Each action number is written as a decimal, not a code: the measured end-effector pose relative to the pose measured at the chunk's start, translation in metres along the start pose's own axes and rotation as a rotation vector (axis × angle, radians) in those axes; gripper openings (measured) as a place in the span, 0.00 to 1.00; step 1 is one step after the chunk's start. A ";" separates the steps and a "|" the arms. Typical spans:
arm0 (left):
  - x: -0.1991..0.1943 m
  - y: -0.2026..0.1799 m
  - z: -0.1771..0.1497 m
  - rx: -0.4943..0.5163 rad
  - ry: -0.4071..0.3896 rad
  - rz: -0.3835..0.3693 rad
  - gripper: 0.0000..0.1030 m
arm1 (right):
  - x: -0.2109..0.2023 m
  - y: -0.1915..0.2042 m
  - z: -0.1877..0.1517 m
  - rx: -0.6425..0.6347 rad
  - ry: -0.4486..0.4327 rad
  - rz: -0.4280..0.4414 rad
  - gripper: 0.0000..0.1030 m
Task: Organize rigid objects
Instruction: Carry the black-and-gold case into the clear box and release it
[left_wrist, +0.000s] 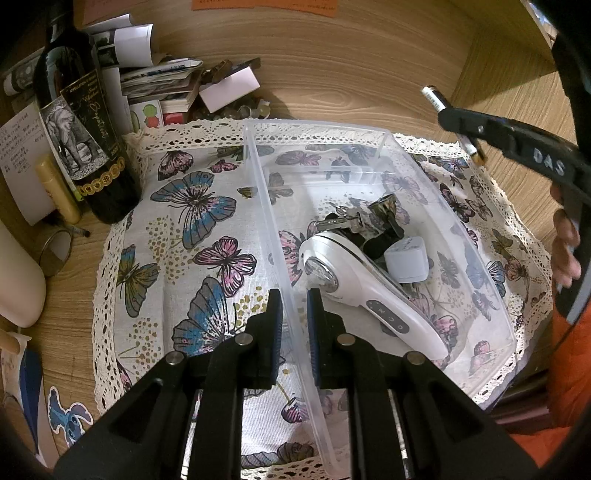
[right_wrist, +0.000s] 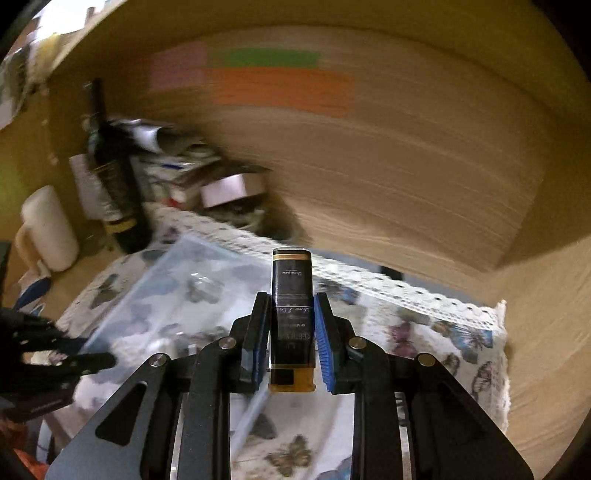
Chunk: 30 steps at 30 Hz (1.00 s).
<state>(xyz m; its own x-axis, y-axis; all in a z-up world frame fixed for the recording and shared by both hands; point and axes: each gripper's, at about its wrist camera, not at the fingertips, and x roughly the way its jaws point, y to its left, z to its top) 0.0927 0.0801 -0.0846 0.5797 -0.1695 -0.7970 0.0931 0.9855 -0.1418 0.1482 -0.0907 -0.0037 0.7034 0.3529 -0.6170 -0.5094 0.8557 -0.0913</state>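
A clear plastic bin (left_wrist: 369, 147) sits on a butterfly cloth (left_wrist: 192, 236). It holds a white handheld device (left_wrist: 354, 288), keys (left_wrist: 343, 219), a small white cube (left_wrist: 406, 262) and dark items. My left gripper (left_wrist: 294, 299) straddles the bin's left wall, jaws close around it. My right gripper (right_wrist: 290, 301) is shut on a black and gold rectangular case (right_wrist: 291, 295), held above the cloth beside the bin (right_wrist: 192, 280). In the left wrist view the right gripper (left_wrist: 456, 118) holds the case (left_wrist: 436, 98) above the bin's right side.
A dark wine bottle (left_wrist: 85, 125), papers and boxes (left_wrist: 159, 81), a yellow tube (left_wrist: 59, 188) and a white jug (left_wrist: 18, 280) crowd the back left. Wooden walls close in behind and to the right (left_wrist: 517, 74). Sticky notes (right_wrist: 280, 85) hang on the back wall.
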 end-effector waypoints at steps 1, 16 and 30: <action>0.000 0.000 0.000 0.000 -0.001 0.000 0.12 | 0.000 0.004 -0.001 -0.010 0.002 0.013 0.21; 0.001 -0.002 0.000 0.004 -0.006 0.002 0.12 | 0.049 0.039 -0.027 -0.037 0.147 0.117 0.21; -0.003 -0.004 0.000 0.000 -0.020 0.028 0.12 | 0.022 0.033 -0.029 -0.015 0.079 0.117 0.56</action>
<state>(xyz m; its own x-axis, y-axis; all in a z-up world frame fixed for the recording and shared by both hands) 0.0909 0.0771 -0.0815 0.5977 -0.1413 -0.7891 0.0763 0.9899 -0.1195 0.1326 -0.0654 -0.0432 0.5973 0.4187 -0.6840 -0.5938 0.8041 -0.0264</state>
